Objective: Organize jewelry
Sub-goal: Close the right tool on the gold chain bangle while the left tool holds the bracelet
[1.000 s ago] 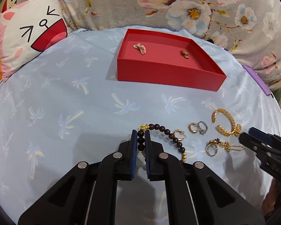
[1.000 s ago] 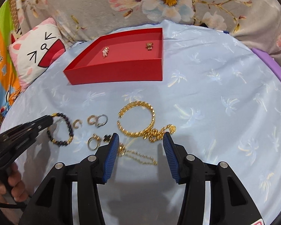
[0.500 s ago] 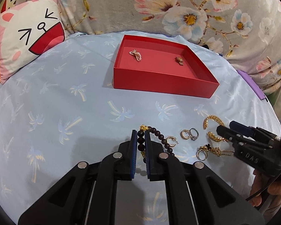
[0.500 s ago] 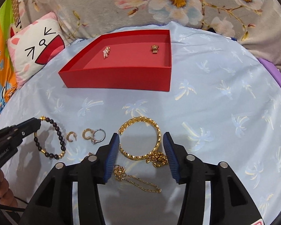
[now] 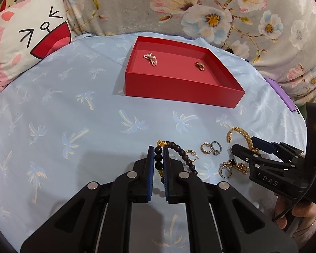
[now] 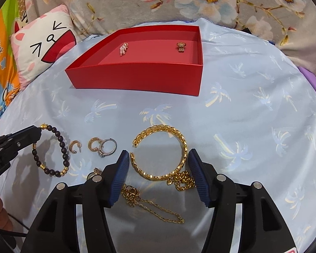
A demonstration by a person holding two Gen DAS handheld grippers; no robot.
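**Fingers: left clamped on beads, right spreading round the bangle**

Fingers [image 5: 150, 168] of my left gripper [image 5: 158, 160] are pinched tight on the bead bracelet [image 6: 59, 147], which lies on the blue cloth [image 5: 73, 116] with most of its loop trailing to the right of the pads. My right gripper [image 6: 158, 168] points down at the gold bangle [image 6: 160, 151]; its jaws are opening, one pad on each side of the bangle, and neither pad presses on it yet.

A thin gold chain [image 6: 155, 206] lies just below the bangle, one end bunched against its rim. Small hoops and rings [image 6: 103, 146] sit between bracelet and bangle. Beyond them stands the red box [image 6: 137, 80], already holding a pearl piece [image 6: 124, 49] and a gold ring [image 6: 180, 46].

To do this step well, I judge I should let the right jaws clear the bangle's full width, lower until the pads flank its band, then close squarely across it. I would lift slowly, because the bunched chain may snag and drag along. The left should raise the beads straight up so the loop hangs free before travelling to the box.
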